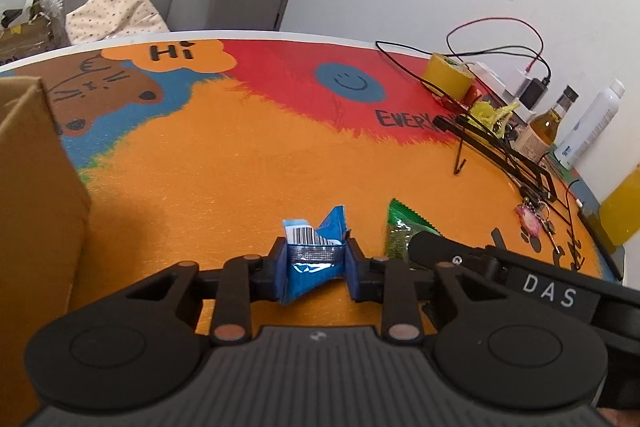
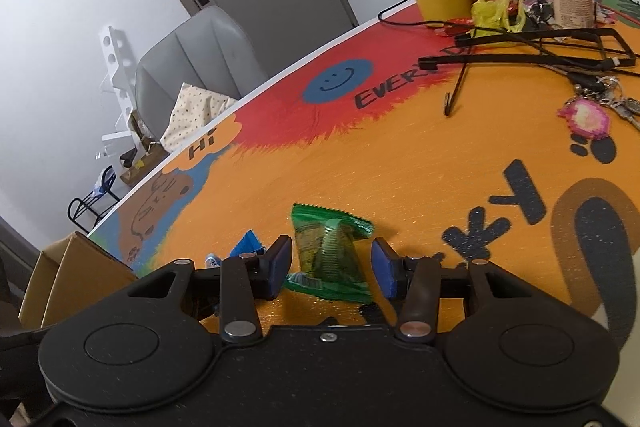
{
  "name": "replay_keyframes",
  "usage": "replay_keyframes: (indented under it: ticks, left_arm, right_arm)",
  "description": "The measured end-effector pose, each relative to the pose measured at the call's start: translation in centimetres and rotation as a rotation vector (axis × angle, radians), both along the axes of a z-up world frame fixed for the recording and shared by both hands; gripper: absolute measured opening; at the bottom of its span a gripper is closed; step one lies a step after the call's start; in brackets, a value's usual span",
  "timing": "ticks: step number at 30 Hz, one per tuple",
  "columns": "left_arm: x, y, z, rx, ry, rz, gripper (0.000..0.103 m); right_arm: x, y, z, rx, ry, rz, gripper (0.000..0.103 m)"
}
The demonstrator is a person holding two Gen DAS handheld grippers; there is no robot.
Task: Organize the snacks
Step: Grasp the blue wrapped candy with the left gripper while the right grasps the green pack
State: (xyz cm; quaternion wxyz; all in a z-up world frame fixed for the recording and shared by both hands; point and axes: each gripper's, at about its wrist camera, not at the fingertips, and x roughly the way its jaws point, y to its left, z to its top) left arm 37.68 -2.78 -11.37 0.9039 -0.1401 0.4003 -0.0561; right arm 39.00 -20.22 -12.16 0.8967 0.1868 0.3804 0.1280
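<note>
My left claw (image 1: 316,265) pinching blue snack packet (image 1: 314,269) low over worktop (image 1: 224,163). Right claw (image 2: 331,267) part-open, straddling green snack packet (image 2: 328,251), pads clear. Cardboard box (image 1: 36,179) at left, neither packet boxed yet; both moves remain.

Your left gripper (image 1: 316,269) has the barcoded snack packet (image 1: 314,255) between its pads, on the table mat (image 1: 240,155). Just to its right lies the second snack packet (image 2: 328,251), between your right gripper's (image 2: 330,265) pads. A cardboard box (image 1: 36,167) stands at far left. The tape roll (image 1: 448,75), bottles and cables crowd the far right edge.
</note>
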Motion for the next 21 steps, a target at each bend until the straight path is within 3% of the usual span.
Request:
replay_keyframes:
  ticks: [2, 4, 7, 21]
  left_arm:
    - [-0.2, 0.3, 0.1, -0.002, -0.001, 0.005, 0.028]
    - [-0.6, 0.5, 0.2, 0.008, -0.001, 0.017, 0.027]
    - [-1.2, 0.8, 0.5, -0.001, -0.008, 0.014, 0.027]
    - [-6.6, 1.3, 3.1, -0.008, -0.073, -0.014, 0.027]
  right_arm:
    - [0.2, 0.3, -0.2, -0.004, 0.008, 0.004, 0.046]
    - [0.5, 0.7, -0.7, -0.028, 0.032, 0.012, 0.031]
    - [-0.2, 0.9, -0.7, -0.036, 0.017, 0.034, 0.027]
    - [-6.4, 1.2, 2.6, -0.029, -0.08, 0.019, 0.026]
